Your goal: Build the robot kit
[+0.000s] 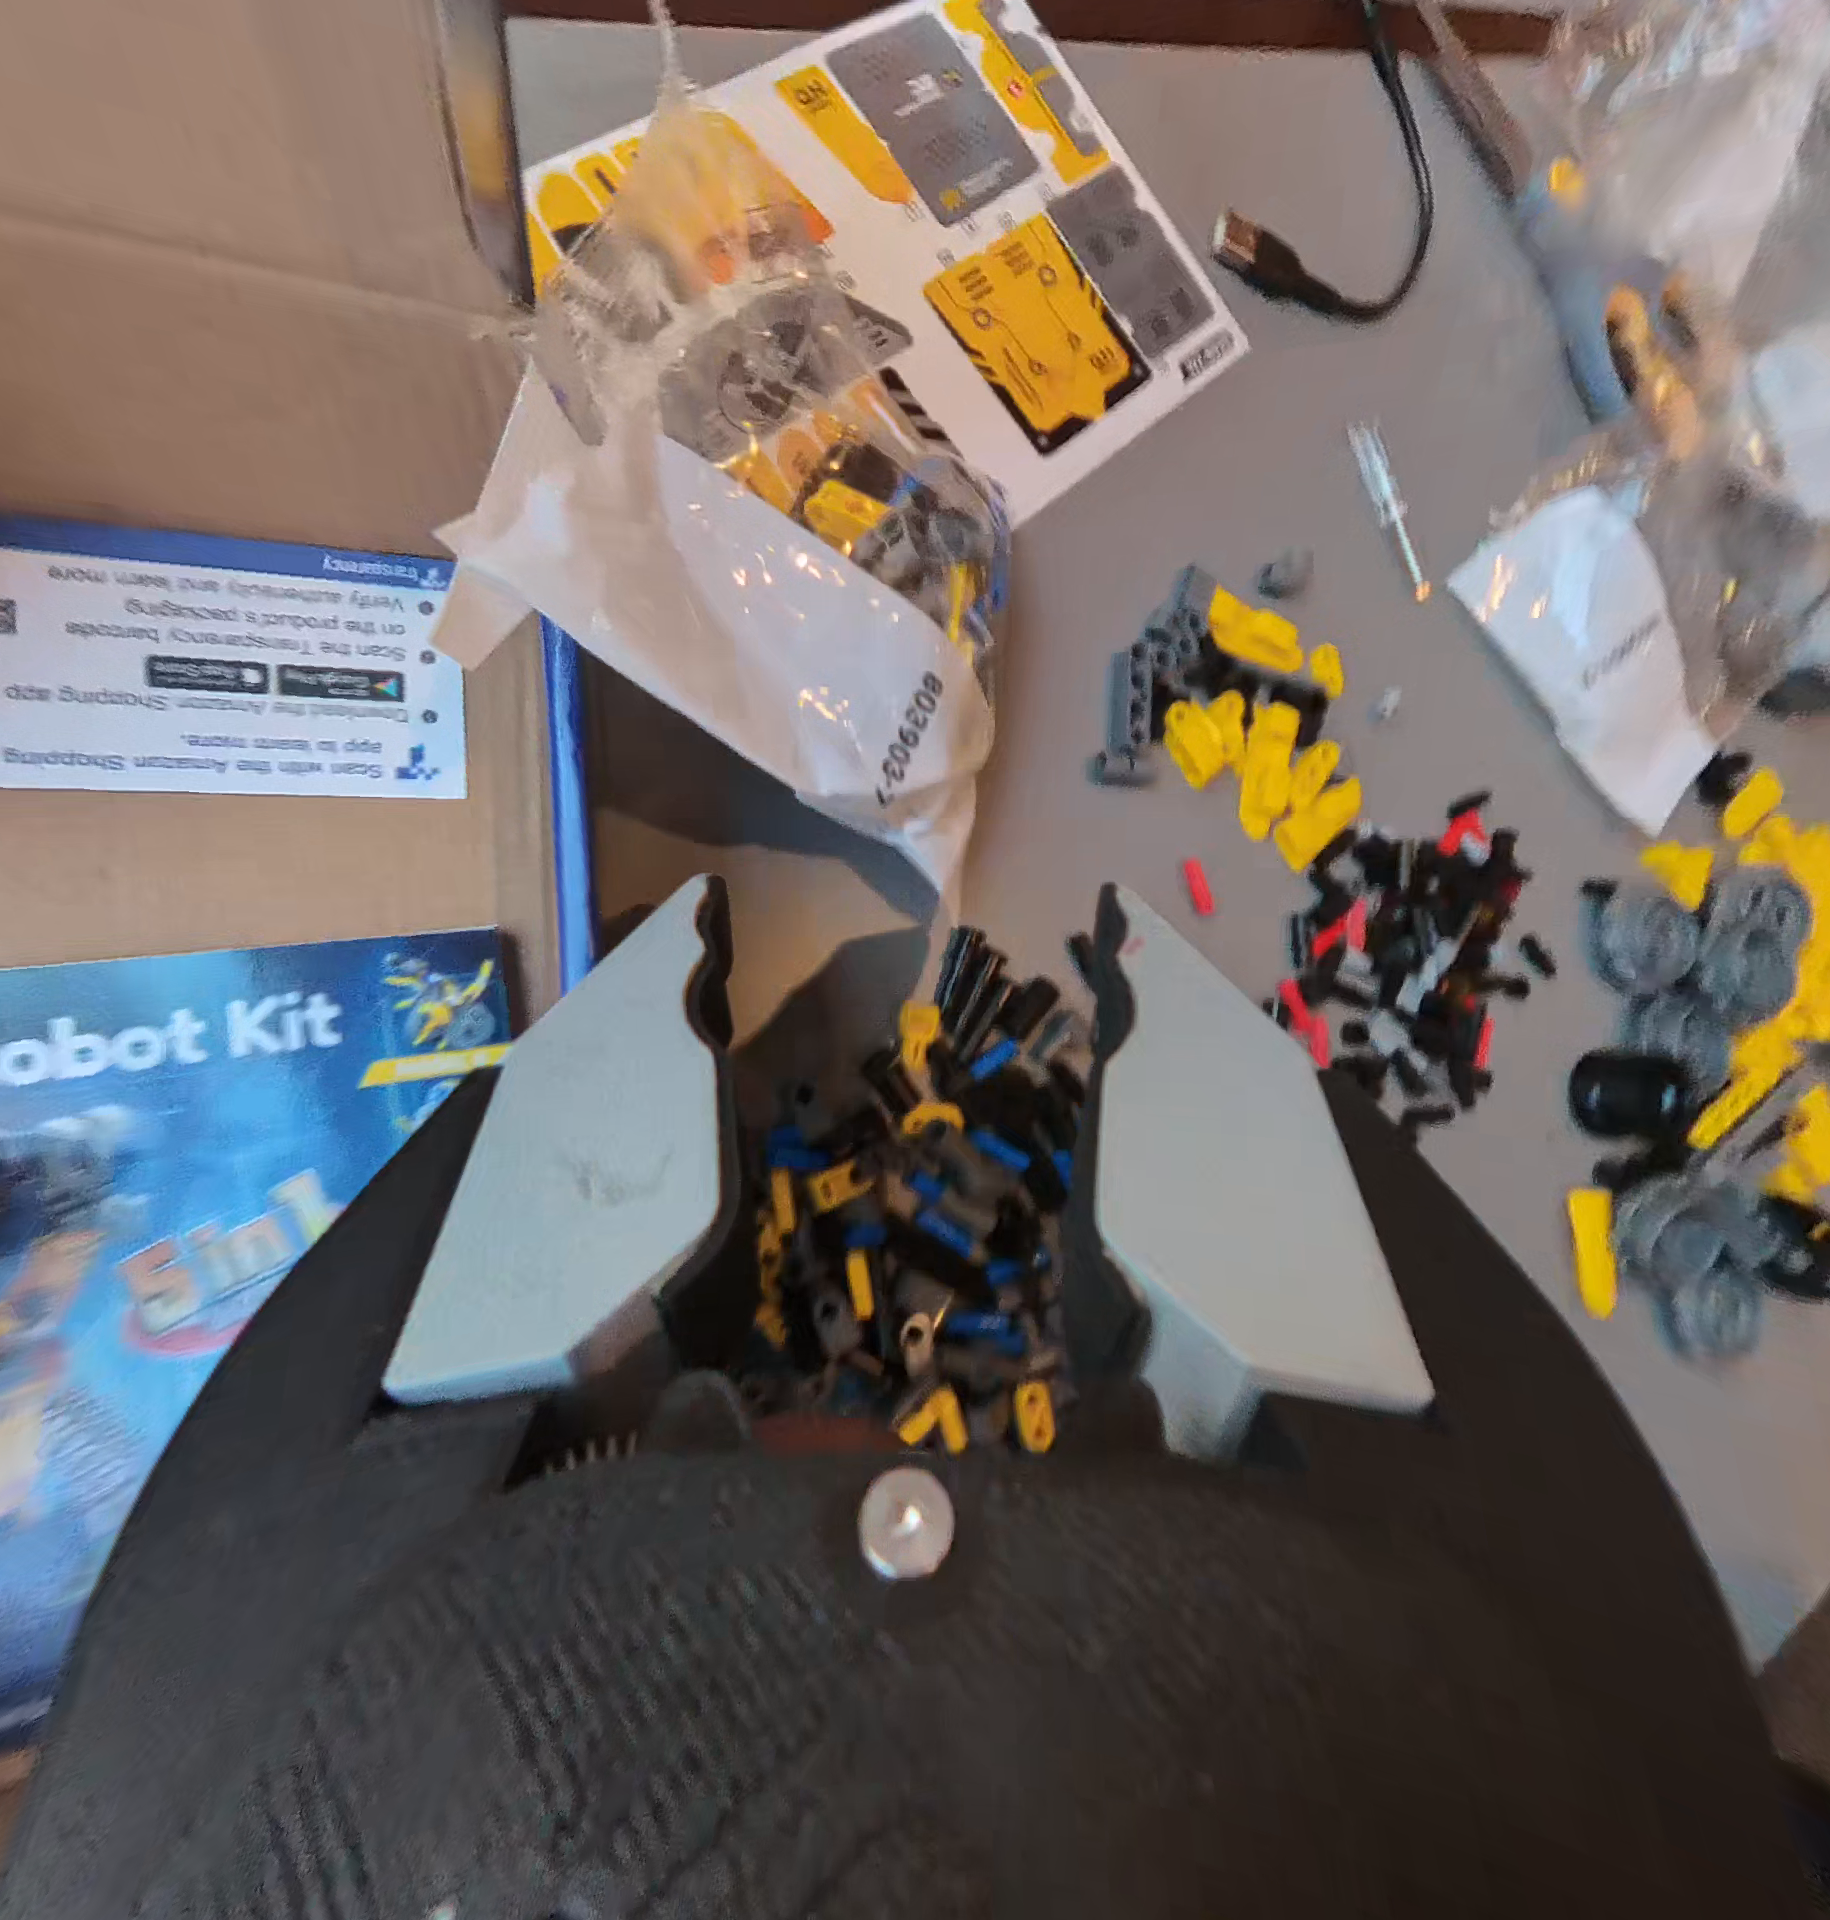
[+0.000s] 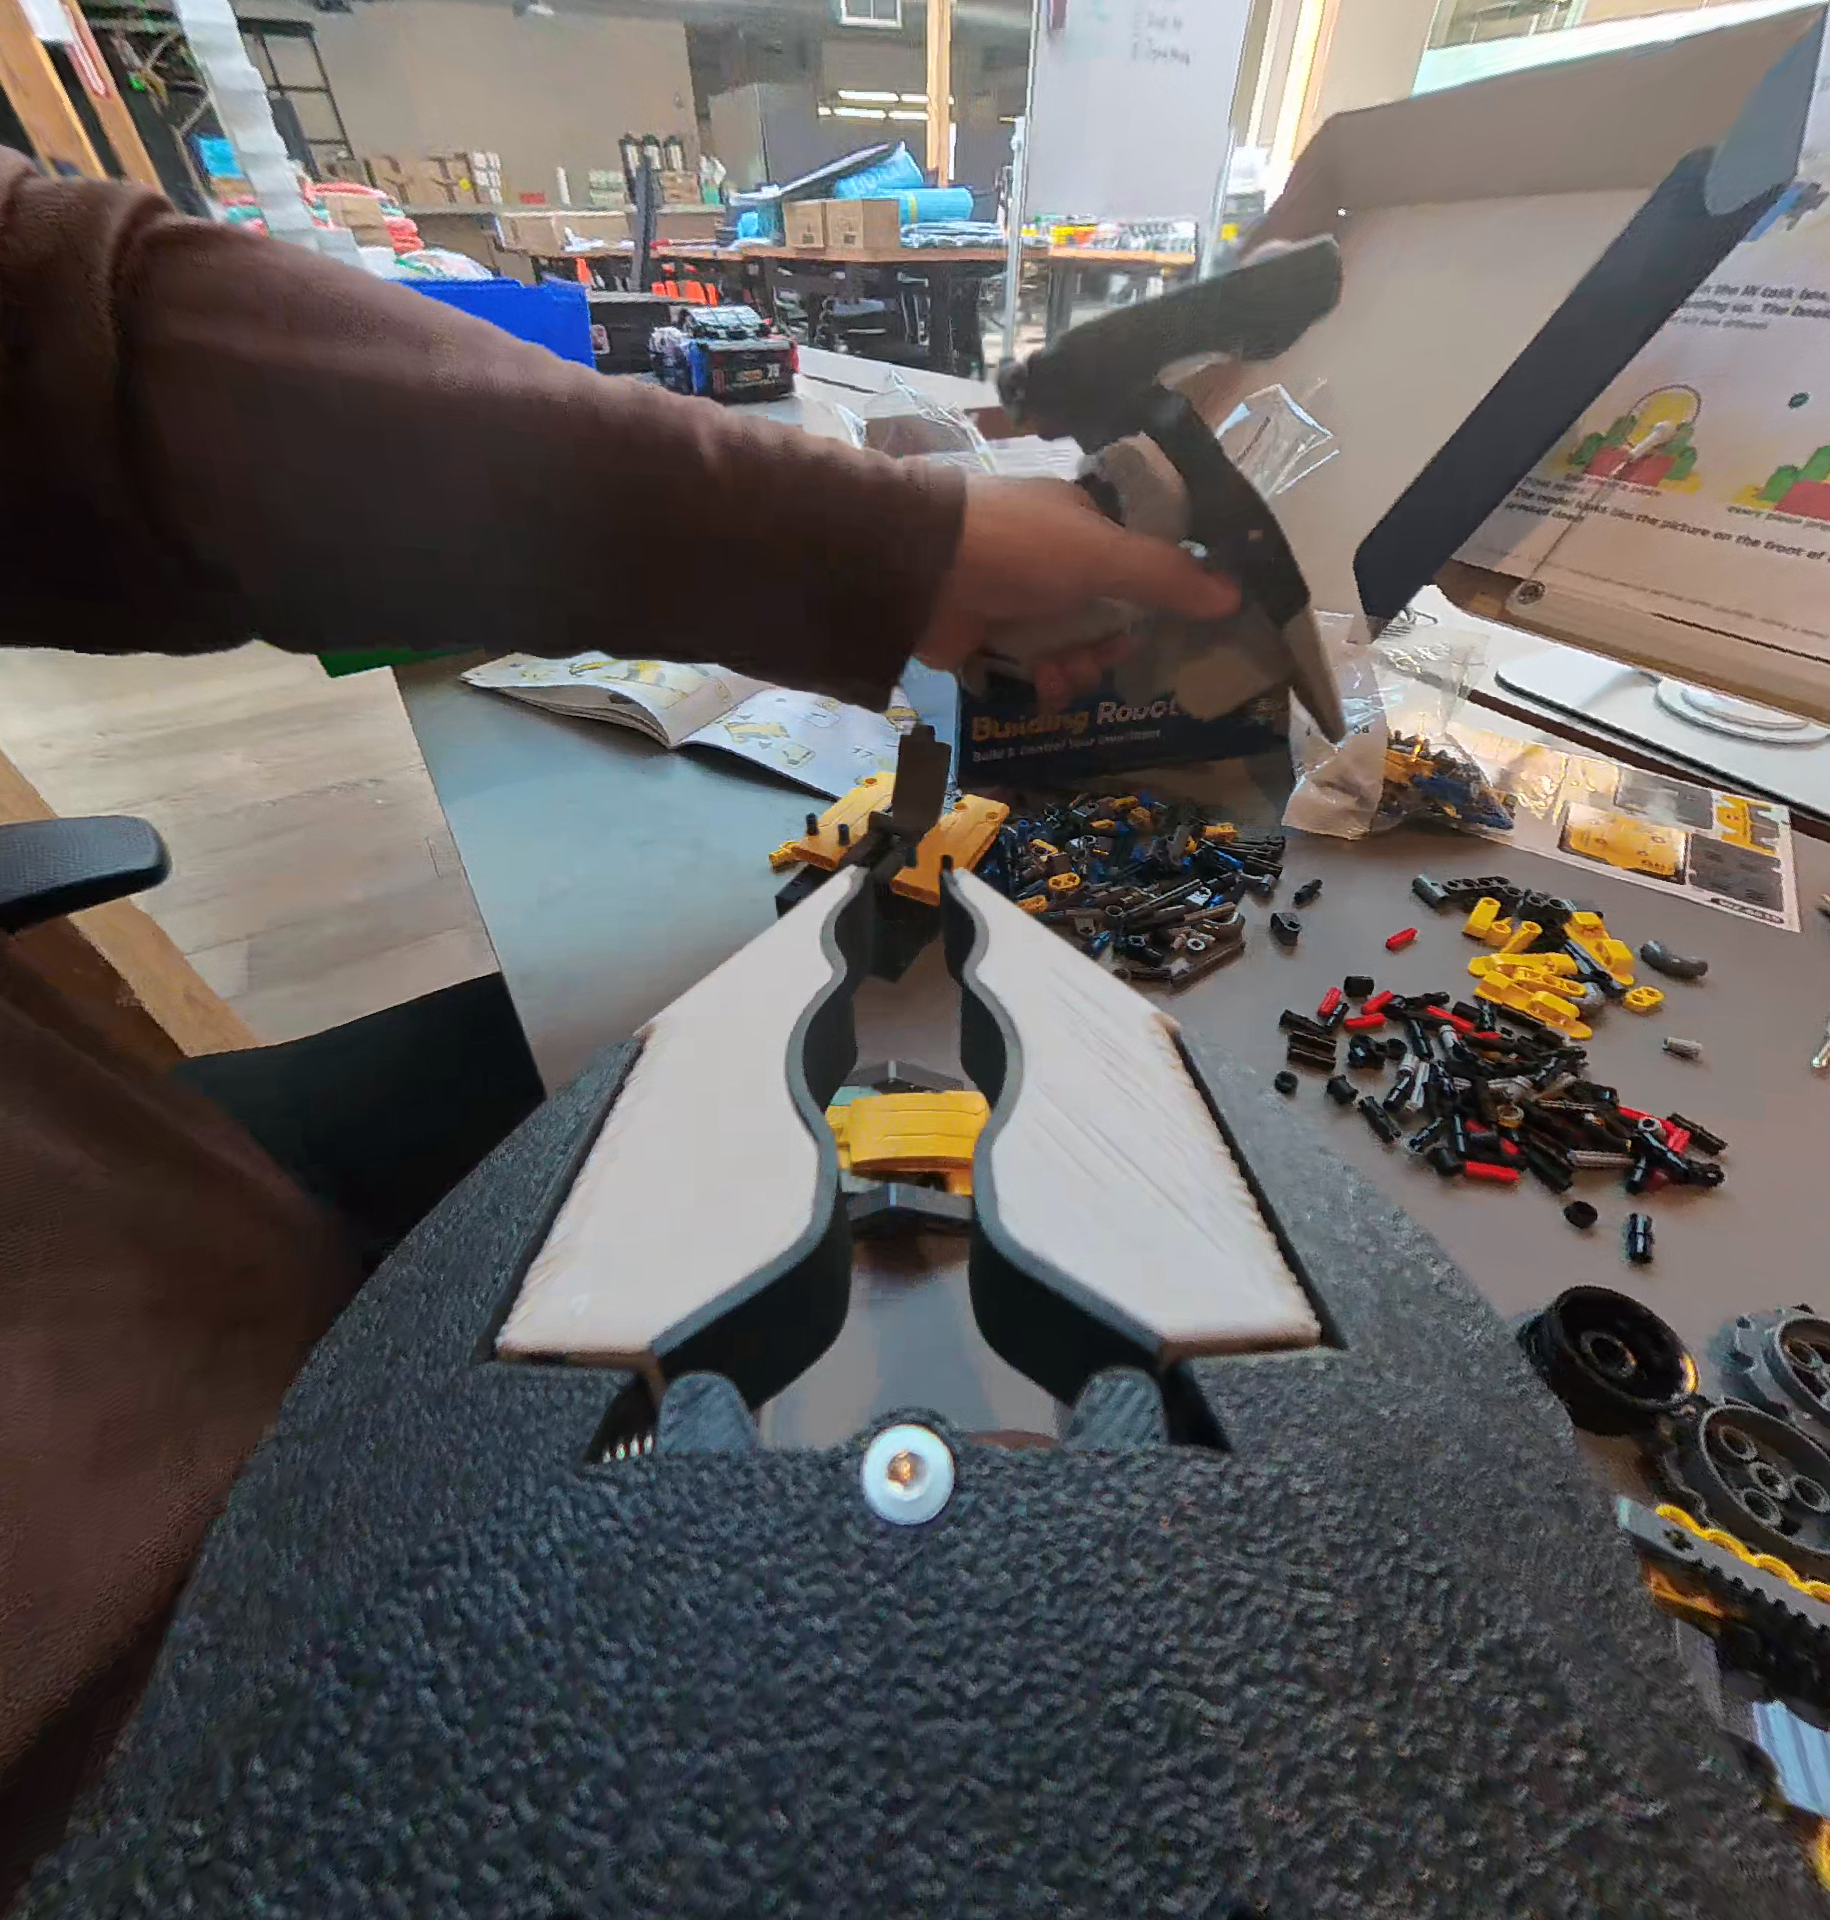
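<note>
My left gripper (image 1: 911,925) is open and empty, hovering just above a pile of small blue, black and yellow building pieces (image 1: 932,1195). A clear plastic bag of parts (image 1: 786,582) lies just beyond its tips. In the right wrist view a hand (image 2: 1046,592) holds that gripper, and its fingers (image 2: 1311,655) point down beside the bag (image 2: 1410,769) and above the pile (image 2: 1129,883). My right gripper (image 2: 906,883) is shut on a yellow and black part-built assembly (image 2: 906,1138), gripping its black middle, with yellow panels (image 2: 968,831) past the tips.
On the grey table lie yellow pieces (image 1: 1254,748), a black and red pin pile (image 1: 1410,966), grey wheels (image 1: 1700,1039), a sticker sheet (image 1: 994,260) and a cable (image 1: 1306,260). A cardboard box (image 1: 215,312) with a blue kit box (image 1: 163,1195) sits left. A booklet (image 2: 682,707) lies open. My right fingertips sit around 30 cm from my left ones.
</note>
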